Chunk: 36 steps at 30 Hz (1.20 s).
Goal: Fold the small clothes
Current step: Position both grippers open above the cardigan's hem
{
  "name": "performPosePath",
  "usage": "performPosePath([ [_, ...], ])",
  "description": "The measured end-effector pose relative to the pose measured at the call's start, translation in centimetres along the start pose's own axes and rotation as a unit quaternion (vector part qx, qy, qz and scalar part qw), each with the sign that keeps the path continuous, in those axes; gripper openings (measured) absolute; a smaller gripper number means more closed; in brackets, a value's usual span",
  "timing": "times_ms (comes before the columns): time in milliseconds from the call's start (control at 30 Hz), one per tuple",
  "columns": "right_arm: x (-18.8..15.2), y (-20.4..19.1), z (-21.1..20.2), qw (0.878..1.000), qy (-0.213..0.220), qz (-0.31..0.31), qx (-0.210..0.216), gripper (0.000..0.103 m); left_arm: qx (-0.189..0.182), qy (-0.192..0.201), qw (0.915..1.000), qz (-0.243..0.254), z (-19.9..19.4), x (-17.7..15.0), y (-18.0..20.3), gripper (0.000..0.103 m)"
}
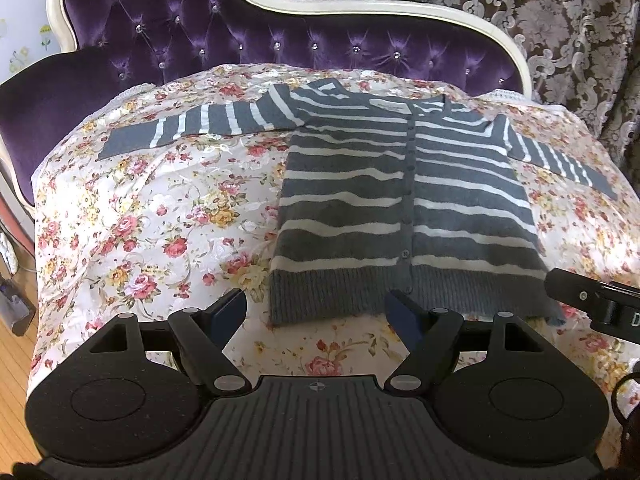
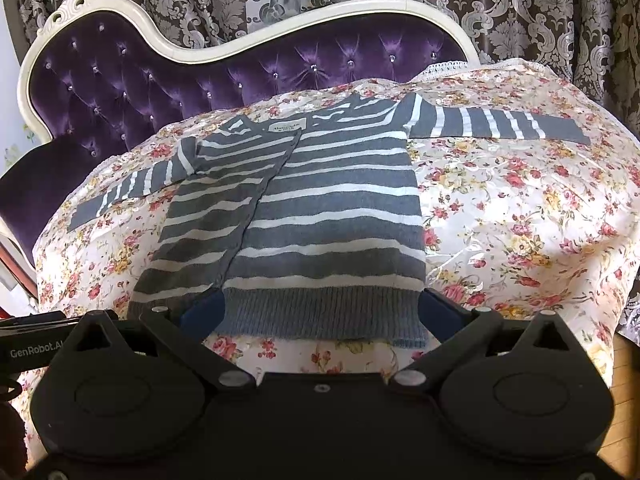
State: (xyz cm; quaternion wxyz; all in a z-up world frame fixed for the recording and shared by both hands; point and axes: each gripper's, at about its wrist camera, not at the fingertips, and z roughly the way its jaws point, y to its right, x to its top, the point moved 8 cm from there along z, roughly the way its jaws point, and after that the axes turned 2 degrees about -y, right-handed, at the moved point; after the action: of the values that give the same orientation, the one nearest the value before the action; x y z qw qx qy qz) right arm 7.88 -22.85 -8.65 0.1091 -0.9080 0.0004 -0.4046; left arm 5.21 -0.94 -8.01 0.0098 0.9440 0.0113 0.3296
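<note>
A grey cardigan with white stripes [image 1: 404,200] lies flat and buttoned on the floral bedspread [image 1: 152,216], both sleeves spread out to the sides. My left gripper [image 1: 318,312] is open and empty, just in front of the left part of the ribbed hem. In the right wrist view the cardigan [image 2: 320,208] fills the middle. My right gripper [image 2: 316,312] is open, its fingers on either side of the right part of the hem [image 2: 320,312]. The right gripper's body also shows in the left wrist view [image 1: 592,304].
A purple tufted headboard [image 1: 240,40] with a cream frame stands behind the bed. Patterned curtains [image 2: 520,12] hang behind it. Wooden floor [image 1: 12,352] shows at the left edge of the bed. The left gripper's body shows at the left of the right wrist view [image 2: 36,336].
</note>
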Motion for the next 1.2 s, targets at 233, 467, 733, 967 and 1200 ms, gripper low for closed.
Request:
performPosePath([
  [233,-0.1,0.0,0.3,1.000,-0.005,0.001,0.001,0.102,0.000,-0.003,1.0000,0.000,0.1,0.0,-0.1,0.076],
  [467,-0.3,0.1,0.6,1.000,-0.014,0.003,0.002,0.102,-0.002,-0.008,1.0000,-0.001,0.3,-0.1,-0.1,0.076],
  [733,-0.4,0.0,1.0,1.000,-0.021,0.001,0.006,0.102,-0.003,-0.015,0.9999,0.003,0.6,0.0,0.0,0.076],
  [967,-0.3,-0.1,1.3,1.000,-0.027,0.001,0.010,0.102,-0.005,-0.019,0.9998,0.005,0.9,0.1,0.0,0.076],
  [1200,-0.2,-0.1,1.8,0.999,-0.033,0.002,0.012,0.102,-0.007,-0.021,0.9997,0.007,1.2,0.3,0.1,0.076],
])
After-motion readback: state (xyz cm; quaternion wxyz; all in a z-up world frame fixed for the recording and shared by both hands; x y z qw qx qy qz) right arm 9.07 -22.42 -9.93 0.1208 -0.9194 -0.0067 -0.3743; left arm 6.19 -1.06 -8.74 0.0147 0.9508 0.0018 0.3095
